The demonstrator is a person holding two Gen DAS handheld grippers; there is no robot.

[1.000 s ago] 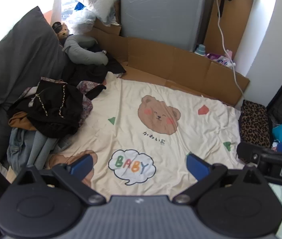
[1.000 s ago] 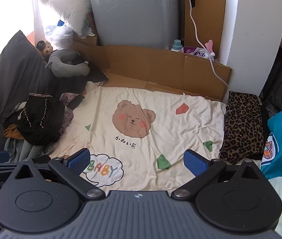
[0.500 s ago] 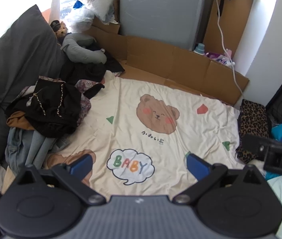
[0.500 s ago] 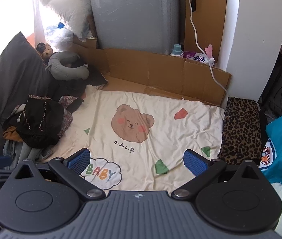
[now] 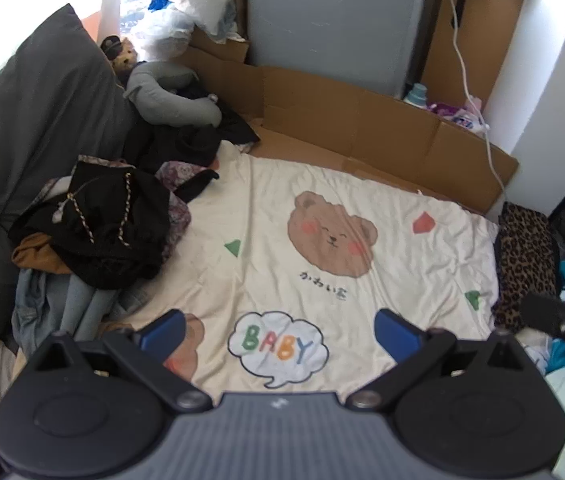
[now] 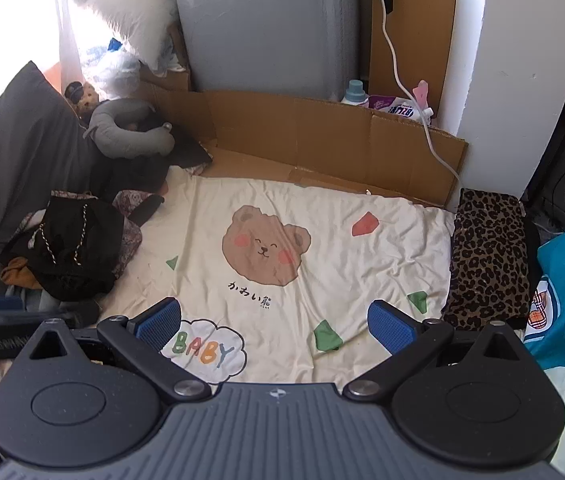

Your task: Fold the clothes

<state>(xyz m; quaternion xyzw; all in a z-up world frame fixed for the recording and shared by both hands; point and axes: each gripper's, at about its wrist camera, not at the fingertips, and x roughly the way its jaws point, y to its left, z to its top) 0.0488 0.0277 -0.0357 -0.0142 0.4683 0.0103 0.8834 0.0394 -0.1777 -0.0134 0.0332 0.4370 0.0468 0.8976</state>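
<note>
Clothes pile [image 5: 94, 232] far left, beyond spread fingers [image 5: 160, 330].

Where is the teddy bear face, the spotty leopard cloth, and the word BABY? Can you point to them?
Bear face [image 6: 265, 250], right wrist view, on its nose and smile.
Leopard cloth [image 6: 489, 258], right wrist view, on the middle of the folded top.
BABY cloud [image 5: 278, 347], left wrist view, on the coloured letters.

The matte black two-finger left gripper [image 5: 278, 330] and right gripper [image 6: 274, 322] share ribbed grey bodies, silver pivot screws, round black discs and textured blue fingertip pads [image 6: 390, 326]; white lettering, possibly a brand.
</note>
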